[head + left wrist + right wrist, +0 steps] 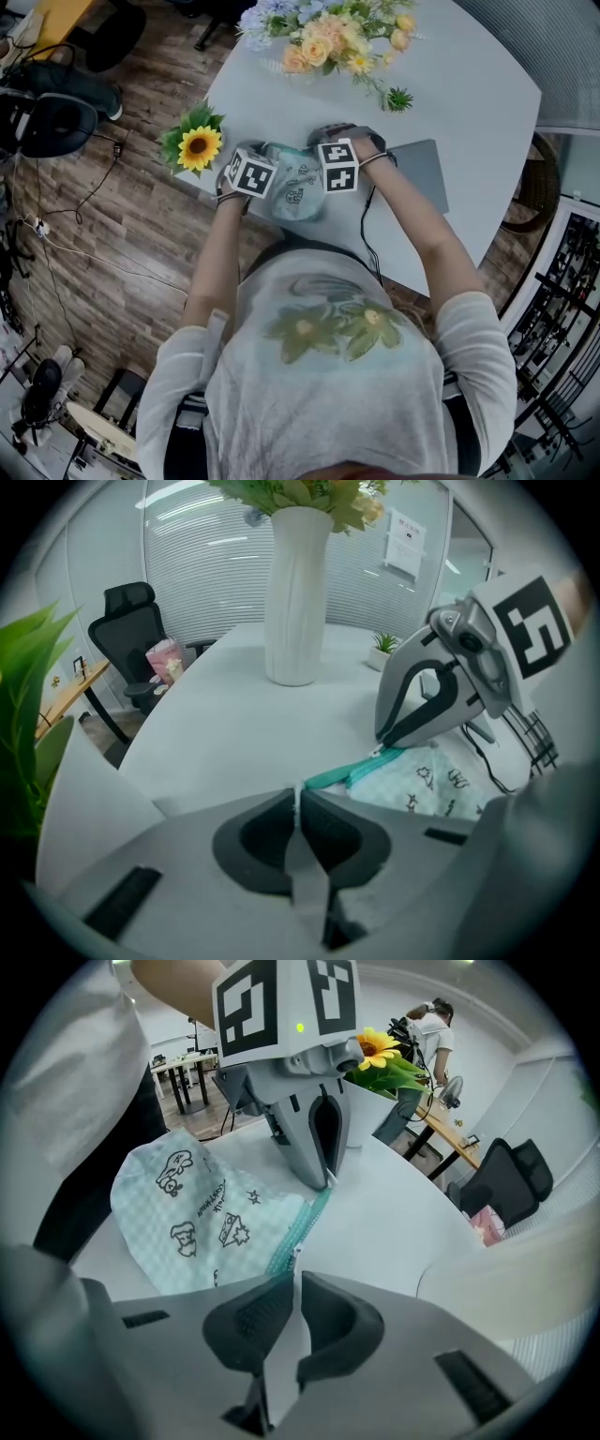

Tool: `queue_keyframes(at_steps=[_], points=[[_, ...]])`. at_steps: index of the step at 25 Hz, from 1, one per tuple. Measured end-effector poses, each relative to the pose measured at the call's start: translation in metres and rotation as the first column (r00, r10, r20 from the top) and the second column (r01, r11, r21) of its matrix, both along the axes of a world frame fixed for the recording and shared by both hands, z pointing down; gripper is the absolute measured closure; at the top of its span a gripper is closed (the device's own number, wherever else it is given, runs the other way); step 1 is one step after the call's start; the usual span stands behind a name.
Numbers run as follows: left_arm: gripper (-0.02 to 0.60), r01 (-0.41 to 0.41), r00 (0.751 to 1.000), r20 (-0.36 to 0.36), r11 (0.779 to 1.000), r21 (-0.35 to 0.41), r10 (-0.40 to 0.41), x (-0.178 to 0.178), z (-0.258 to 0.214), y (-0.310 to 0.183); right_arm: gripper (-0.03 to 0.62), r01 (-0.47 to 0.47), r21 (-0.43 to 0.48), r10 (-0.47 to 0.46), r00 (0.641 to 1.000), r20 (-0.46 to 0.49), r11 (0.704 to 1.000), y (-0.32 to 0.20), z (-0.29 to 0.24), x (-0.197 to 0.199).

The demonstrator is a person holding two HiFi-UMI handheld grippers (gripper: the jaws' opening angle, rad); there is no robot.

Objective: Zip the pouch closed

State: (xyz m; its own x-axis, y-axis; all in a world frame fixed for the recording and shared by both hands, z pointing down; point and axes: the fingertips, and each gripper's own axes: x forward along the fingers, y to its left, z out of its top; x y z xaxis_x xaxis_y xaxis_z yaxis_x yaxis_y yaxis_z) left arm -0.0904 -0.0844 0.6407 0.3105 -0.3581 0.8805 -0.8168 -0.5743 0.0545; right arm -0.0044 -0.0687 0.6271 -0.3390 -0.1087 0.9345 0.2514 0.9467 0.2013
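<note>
A mint-green pouch (296, 190) printed with small drawings lies on the white table (469, 84) between my two grippers. Its teal zipper (309, 1218) runs along the far edge. In the left gripper view my left gripper (298, 797) is shut on the teal end of the zipper tape (328, 777). My right gripper (292, 1269) is shut on the small zipper pull (298, 1251) at the other end. Each gripper shows in the other's view: the right gripper (382, 748) touches the zipper, and the left gripper (328, 1181) pins the far end. In the head view the marker cubes cover both sets of jaws.
A white vase (295, 592) of flowers (323, 37) stands at the table's far side. A sunflower (199, 147) sits at the left edge, a small green plant (400, 97) farther back, and a grey laptop (422, 173) to the right. Office chairs (131, 630) stand beyond the table.
</note>
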Motion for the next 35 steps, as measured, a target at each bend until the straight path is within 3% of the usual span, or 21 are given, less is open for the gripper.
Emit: queue_keyframes(at_steps=[9,17,21,35], points=[[0.554,0.0,1.0,0.006,1.0,-0.006,0.0,0.0,0.0,0.0,0.536,0.005,-0.019,-0.005,1.0,0.005,1.0,0.002,-0.001,-0.008],[0.554,0.004,1.0,0.005,1.0,-0.008,-0.004,0.0,0.0,0.001,0.538,0.108,0.029,-0.107,0.994,-0.015,0.994,0.008,0.002,-0.022],[0.554,-0.001,1.0,0.01,1.0,-0.009,0.001,0.0,0.0,0.0,0.574,0.163,0.034,-0.162,0.987,-0.019,0.986,0.016,0.005,-0.025],[0.554,-0.019,0.999,0.027,1.0,0.001,0.019,0.0,0.0,0.002,0.577,0.064,-0.039,-0.063,0.998,0.023,0.997,0.02,0.0,-0.014]])
